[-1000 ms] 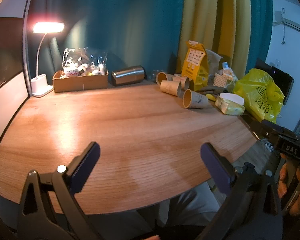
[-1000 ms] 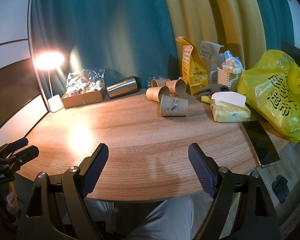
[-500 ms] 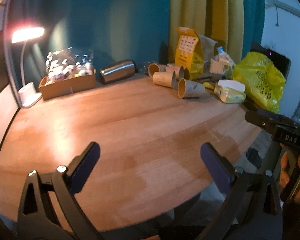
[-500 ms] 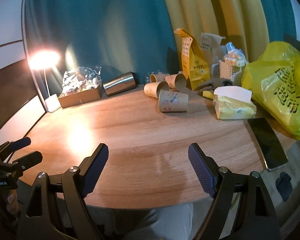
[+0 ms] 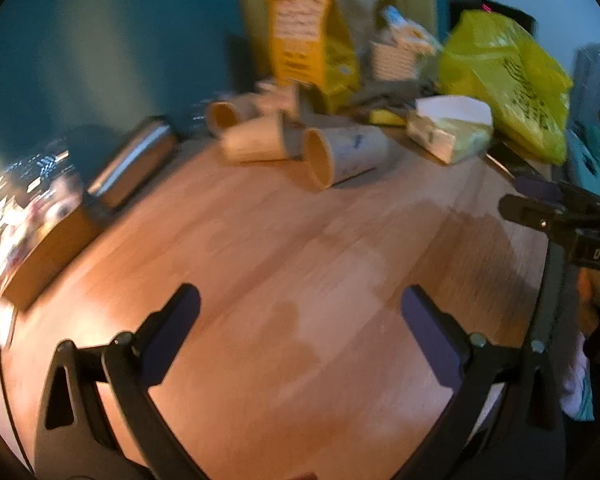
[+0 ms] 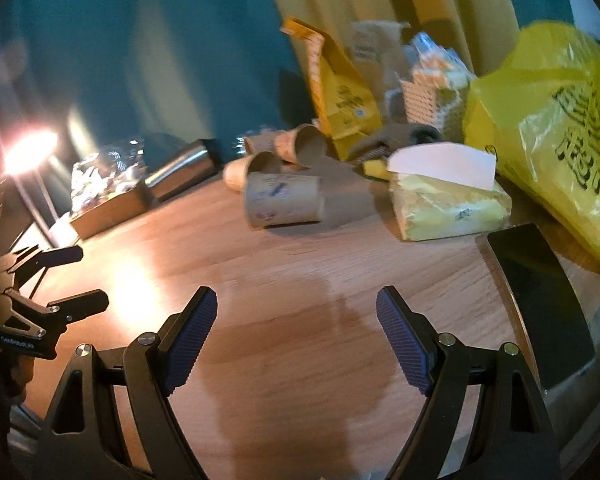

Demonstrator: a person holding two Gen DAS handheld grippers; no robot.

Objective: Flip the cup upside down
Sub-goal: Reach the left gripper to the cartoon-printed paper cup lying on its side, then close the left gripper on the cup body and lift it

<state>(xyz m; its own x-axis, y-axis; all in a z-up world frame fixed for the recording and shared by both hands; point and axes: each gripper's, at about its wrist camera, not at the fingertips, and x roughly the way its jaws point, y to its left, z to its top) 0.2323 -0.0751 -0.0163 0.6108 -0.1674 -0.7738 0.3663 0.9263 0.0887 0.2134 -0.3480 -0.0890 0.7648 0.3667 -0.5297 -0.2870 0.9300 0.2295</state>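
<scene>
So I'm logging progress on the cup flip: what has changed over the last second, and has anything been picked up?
Both grippers have moved forward over the table toward the paper cups: the nearest cup looms larger in both views. Nothing has been grasped; the left gripper and right gripper stay open and empty. The cups still lie on their sides, and the tissue pack and phone are unmoved.

Cup [image 6: 283,199] lies left of tissue pack [image 6: 448,204].

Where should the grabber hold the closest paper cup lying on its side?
Grip the nearest tan paper cup across its round side wall, mid-length, probably coming from above. It lies sideways on the wooden table, so the wall is exposed. The right gripper is open.
</scene>
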